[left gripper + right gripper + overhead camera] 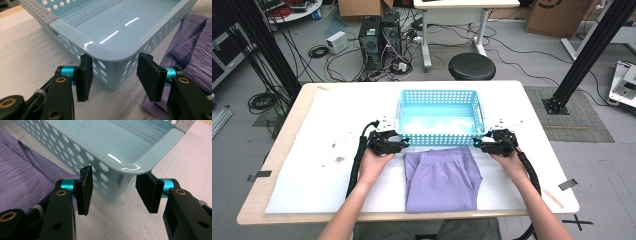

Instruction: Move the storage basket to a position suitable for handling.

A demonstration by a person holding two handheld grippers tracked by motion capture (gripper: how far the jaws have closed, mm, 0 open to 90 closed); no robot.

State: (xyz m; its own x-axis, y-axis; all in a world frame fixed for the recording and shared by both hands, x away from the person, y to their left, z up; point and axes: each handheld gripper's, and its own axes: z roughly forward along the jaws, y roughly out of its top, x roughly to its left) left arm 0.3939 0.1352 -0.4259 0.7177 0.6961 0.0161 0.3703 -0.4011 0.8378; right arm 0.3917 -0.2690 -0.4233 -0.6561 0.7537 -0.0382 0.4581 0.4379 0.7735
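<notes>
Basket, near corners straddled by wide-open, empty left gripper and right gripper; risk: smooth rounded corners slipping out, basket tilting.

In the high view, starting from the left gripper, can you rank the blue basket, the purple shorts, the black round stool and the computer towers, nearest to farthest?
From the left gripper:
1. Blue basket, its near left corner right at the open jaws.
2. Purple shorts, on the table just right of the gripper, toward the person.
3. Black round stool, on the floor beyond the table's far edge.
4. Computer towers, farther back on the floor; close to the stool's distance, so these two are uncertain.
</notes>
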